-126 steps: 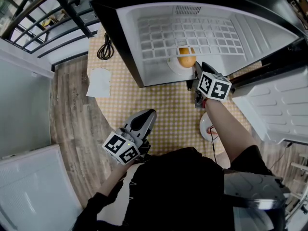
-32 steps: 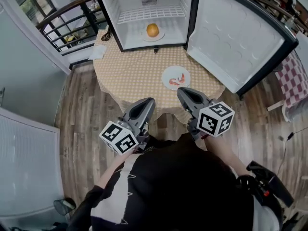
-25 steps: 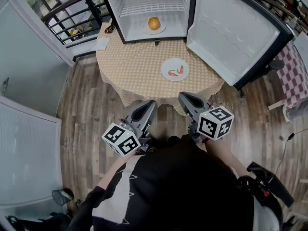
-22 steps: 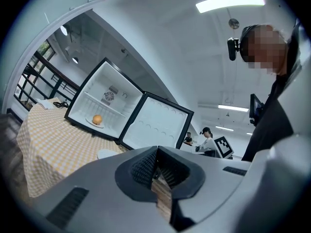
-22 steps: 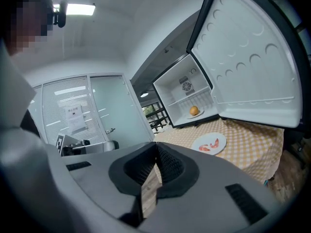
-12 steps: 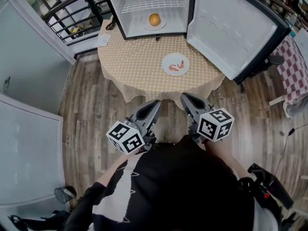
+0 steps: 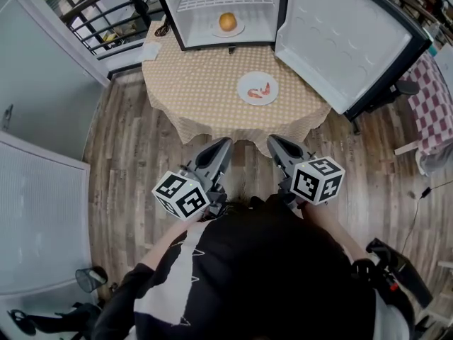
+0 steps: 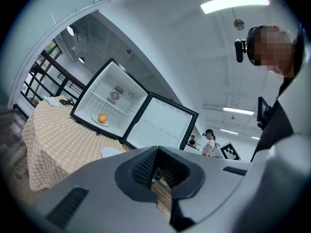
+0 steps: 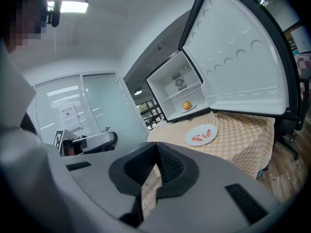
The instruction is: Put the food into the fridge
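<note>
One open white fridge (image 7: pixel 226 0). Two round white plates (image 7: pixel 258 100): one inside the fridge, one in front of it. One round orange fruit (image 7: pixel 227 21), two red food pieces (image 7: pixel 253 87).

The fridge (image 7: pixel 198 2) stands at the far edge of the table (image 7: pixel 205 83), with its door (image 7: pixel 340 41) swung out to the right. Inside, below the shelf, an orange (image 7: pixel 227 22) sits on a plate (image 7: pixel 239 28). A second plate (image 7: pixel 244 91) lies on the table before the fridge (right of centre). A paper (image 7: pixel 151 50) lies at the table's far left corner. The left gripper (image 7: pixel 216 151) and right gripper (image 7: pixel 276 146) hang side by side off the near edge.
</note>
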